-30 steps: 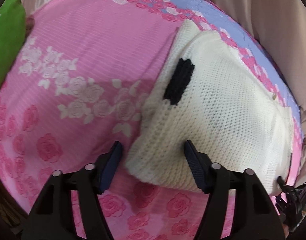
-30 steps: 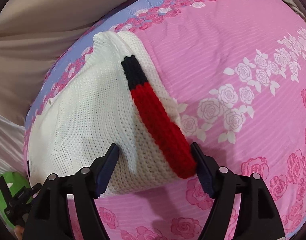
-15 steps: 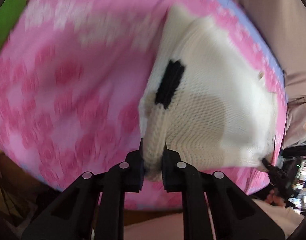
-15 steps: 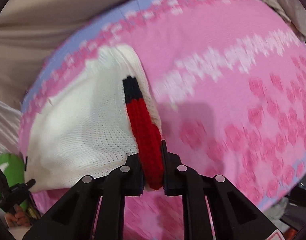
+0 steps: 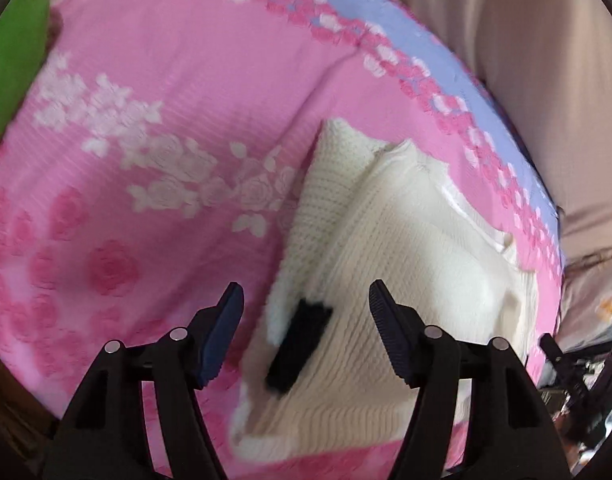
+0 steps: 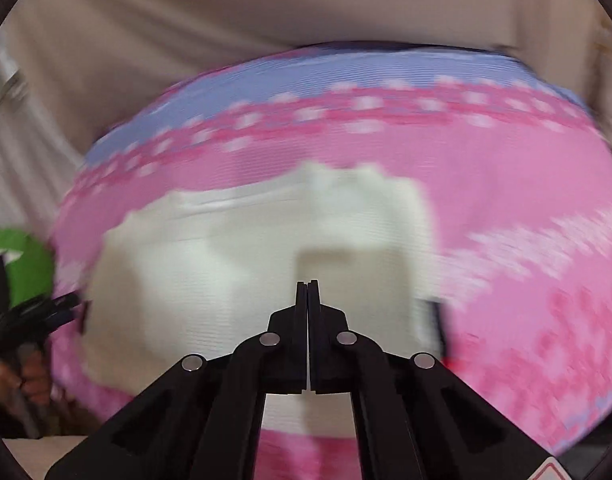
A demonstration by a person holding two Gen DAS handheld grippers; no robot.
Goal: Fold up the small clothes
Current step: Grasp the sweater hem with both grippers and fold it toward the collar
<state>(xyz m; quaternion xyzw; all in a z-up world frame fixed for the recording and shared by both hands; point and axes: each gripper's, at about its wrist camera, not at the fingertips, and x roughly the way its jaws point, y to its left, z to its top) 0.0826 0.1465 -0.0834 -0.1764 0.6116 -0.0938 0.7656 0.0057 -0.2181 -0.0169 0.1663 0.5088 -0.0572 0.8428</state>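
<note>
A cream knitted garment lies partly folded on the pink rose bedspread. A black knitted patch shows on its near flap. My left gripper hovers just above that flap. Its jaws are opening and the pads touch nothing. In the right wrist view, which is blurred by motion, the same garment lies below my right gripper. That gripper is shut with nothing between its jaws. A trace of red trim peeks out at the garment's right edge.
Beige cloth borders the bedspread's lilac edge at the back. A green object sits at the far left. In the right wrist view the other gripper, held by a hand, shows at the left edge.
My left gripper has let go of the cream edge and opened above the flap, now laid over. My right gripper released the red trim, stayed shut, rose and rolled.
</note>
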